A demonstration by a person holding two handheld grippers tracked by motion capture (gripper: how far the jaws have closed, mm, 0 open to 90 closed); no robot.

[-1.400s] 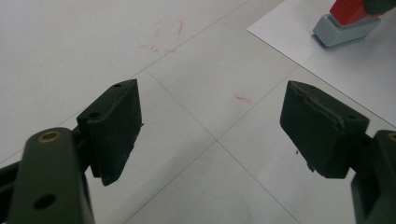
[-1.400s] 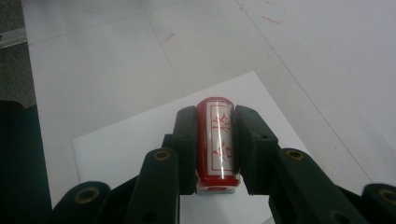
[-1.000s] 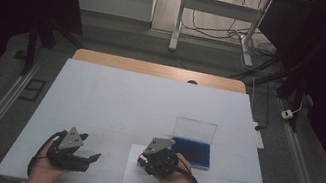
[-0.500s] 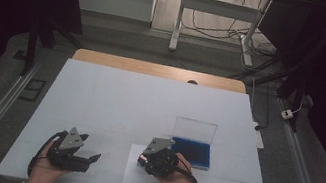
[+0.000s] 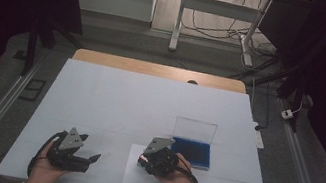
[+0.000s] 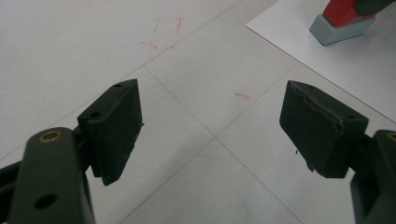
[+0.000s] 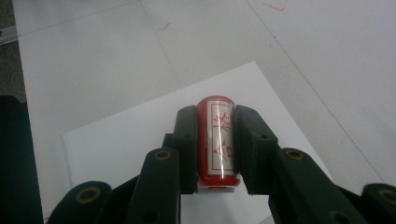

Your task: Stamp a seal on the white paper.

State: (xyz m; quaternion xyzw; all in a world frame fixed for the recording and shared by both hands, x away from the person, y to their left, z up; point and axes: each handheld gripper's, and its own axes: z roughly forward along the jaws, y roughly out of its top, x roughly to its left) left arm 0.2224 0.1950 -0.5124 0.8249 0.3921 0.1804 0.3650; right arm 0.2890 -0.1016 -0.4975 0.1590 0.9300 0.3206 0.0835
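My right gripper is shut on a red stamp with a white label of red characters. In the right gripper view the two jaws press on both sides of it. The stamp stands on a white sheet of paper near the table's front edge. The left gripper view shows its grey base resting on the sheet. My left gripper lies to the left on the table, held by a hand, with its jaws wide open and nothing between them.
A blue ink pad with its clear lid raised sits just right of the paper. The white table top carries faint red marks. Dark floor, rails and a desk frame lie beyond the table's far edge.
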